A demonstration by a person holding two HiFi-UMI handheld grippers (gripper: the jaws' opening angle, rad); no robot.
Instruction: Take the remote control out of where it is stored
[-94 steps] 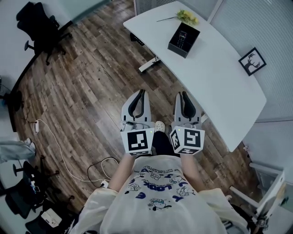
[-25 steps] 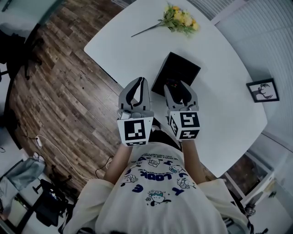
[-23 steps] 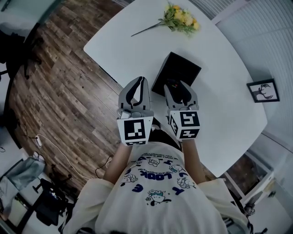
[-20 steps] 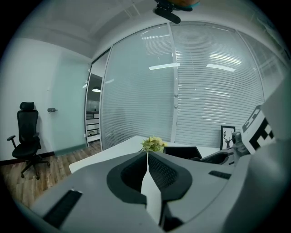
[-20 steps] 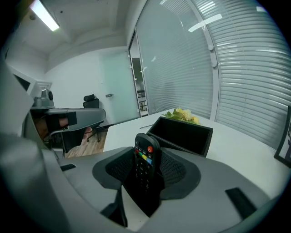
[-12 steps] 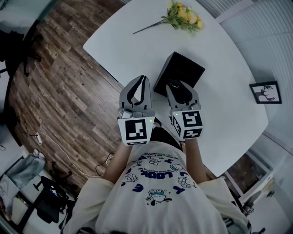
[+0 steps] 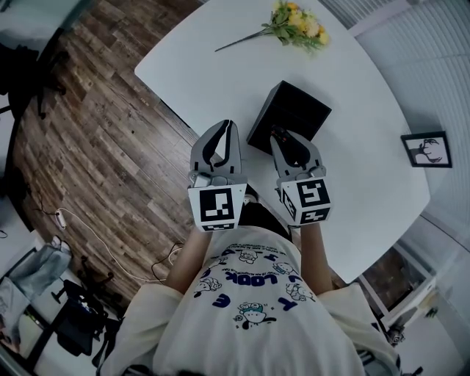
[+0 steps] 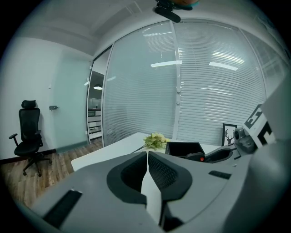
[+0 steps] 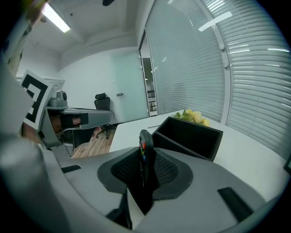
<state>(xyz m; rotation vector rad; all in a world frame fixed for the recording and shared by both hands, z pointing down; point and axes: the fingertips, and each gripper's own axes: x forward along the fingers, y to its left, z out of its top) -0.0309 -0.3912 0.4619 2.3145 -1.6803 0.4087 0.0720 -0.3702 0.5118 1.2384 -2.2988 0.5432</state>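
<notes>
A black open-topped box (image 7: pixel 291 115) stands on the white table (image 7: pixel 220 66). My right gripper (image 7: pixel 288 137) hovers at the box's near edge. Its jaws are closing, and the pads press on a slim black remote control (image 9: pixel 145 141) with coloured buttons, held edge-on above the box (image 9: pixel 191 134). In the head view the remote (image 7: pixel 280 135) shows only as a dark sliver between the fingers. My left gripper (image 7: pixel 229 125) is shut and empty, held beside the right one over the table's near edge. In its own view the left gripper (image 8: pixel 147 154) has its jaws meeting.
A bunch of yellow flowers (image 7: pixel 297 22) lies on the far end of the table. A small framed picture (image 7: pixel 426 149) stands at the right edge. Wood floor (image 7: pixel 95 132) lies to the left, with a black office chair (image 8: pixel 28 136) by the wall and cables (image 7: pixel 95 242) near the person.
The right gripper's jaws have narrowed onto the remote at the box's near edge and drawn slightly back towards the person. The left gripper has barely moved.
</notes>
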